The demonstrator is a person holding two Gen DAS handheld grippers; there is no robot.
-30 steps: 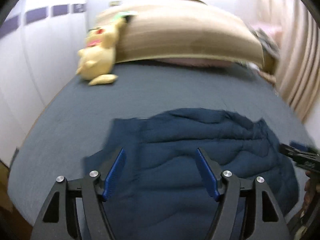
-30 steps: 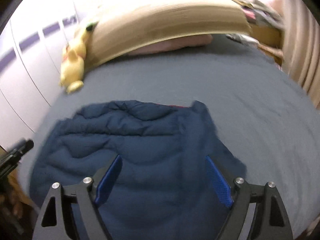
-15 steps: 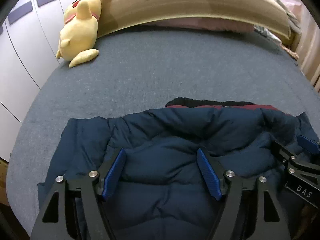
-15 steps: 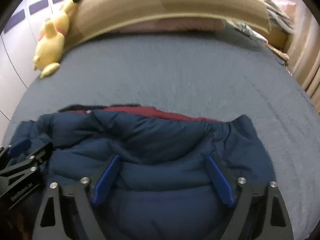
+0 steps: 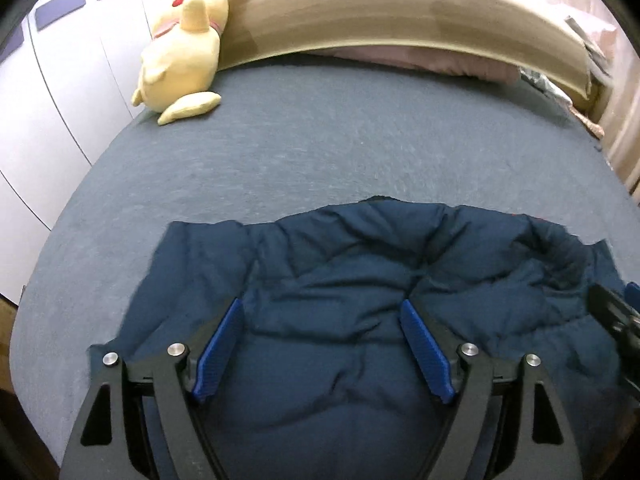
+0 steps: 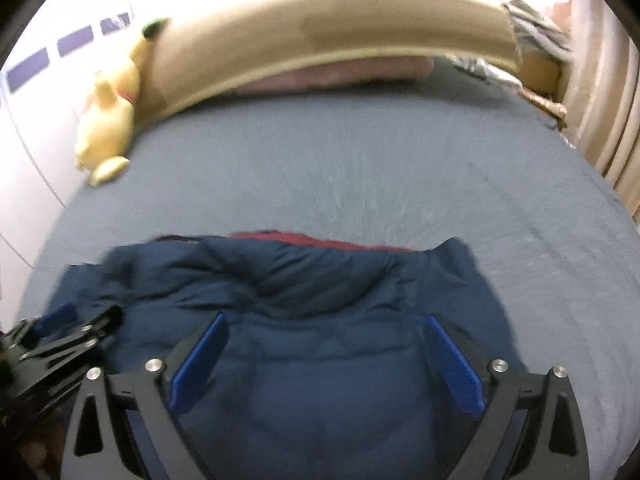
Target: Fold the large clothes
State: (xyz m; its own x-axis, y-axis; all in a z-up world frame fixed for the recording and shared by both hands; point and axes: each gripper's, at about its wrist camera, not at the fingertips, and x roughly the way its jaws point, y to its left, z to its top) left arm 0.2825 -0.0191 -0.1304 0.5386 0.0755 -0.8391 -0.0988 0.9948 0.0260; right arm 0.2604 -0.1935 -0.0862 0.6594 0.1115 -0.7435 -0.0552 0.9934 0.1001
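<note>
Jacket [image 5: 360,280] flat, long axis sideways, collar twd headboard [image 5: 380,12].

grey bed [image 5: 320,152] lies bare beyond the jacket [image 5: 360,280]; plush toy [image 5: 184,56] and headboard [image 5: 400,12] bound the far end.

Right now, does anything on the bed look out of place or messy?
Only the jacket: it lies rumpled near the bed's front edge, red lining peeking out along its far edge. The stuffed toy leans against the headboard.

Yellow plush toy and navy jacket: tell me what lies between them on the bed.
Nothing: between the yellow plush toy and the navy jacket lies only bare grey bed sheet. The left wrist view shows it most clearly.
</note>
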